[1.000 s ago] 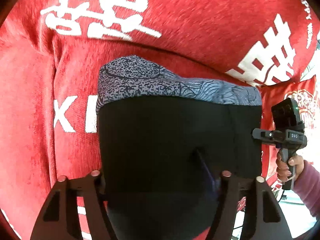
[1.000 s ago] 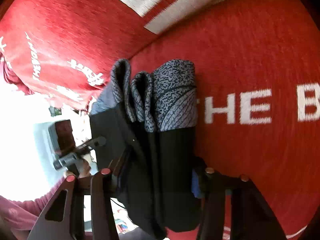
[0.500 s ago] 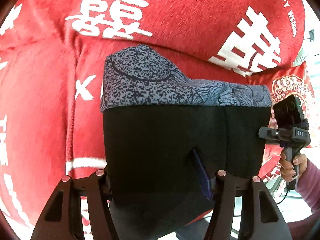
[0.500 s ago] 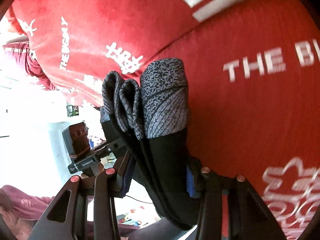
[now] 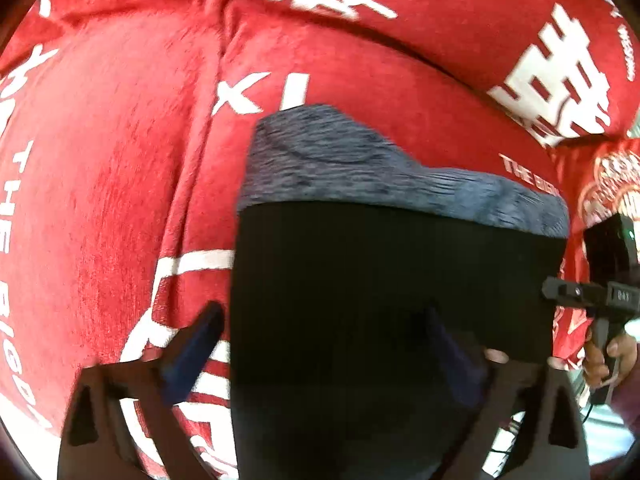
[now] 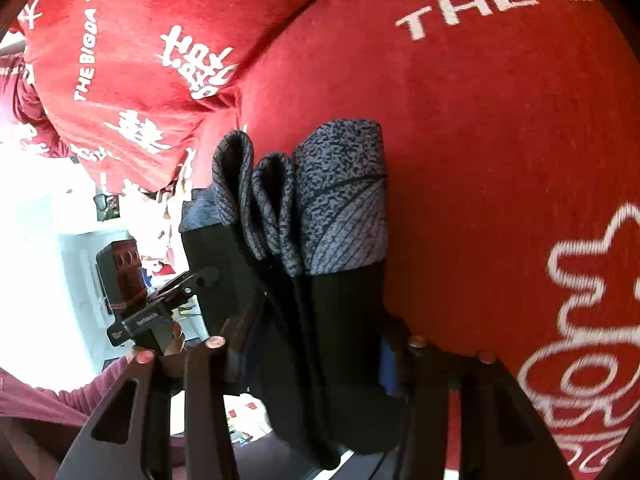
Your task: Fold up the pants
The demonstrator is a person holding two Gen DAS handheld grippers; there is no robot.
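The pants [image 5: 392,280] are already a compact bundle, black cloth stacked in several layers with the grey patterned waistband [image 6: 344,196] showing at the far end, held up just above the red sofa cover [image 5: 120,184]. The folding looks all but done; what seems left is to set the bundle down and tidy it.

The left tool [image 5: 324,344] has just been opening: its jaws are spread wide, the left blue pad clear of the cloth and the right pad dark against the fabric, so it no longer pinches the pants. The right tool [image 6: 316,340] has also been opening a little, yet the thick fold sits between its fingers and I judge it pinched there, carrying the bundle.

The plush cover carries white lettering and characters, with a seam between cushions. Past the sofa's edge the room is bright and washed out, with pale furniture barely legible.
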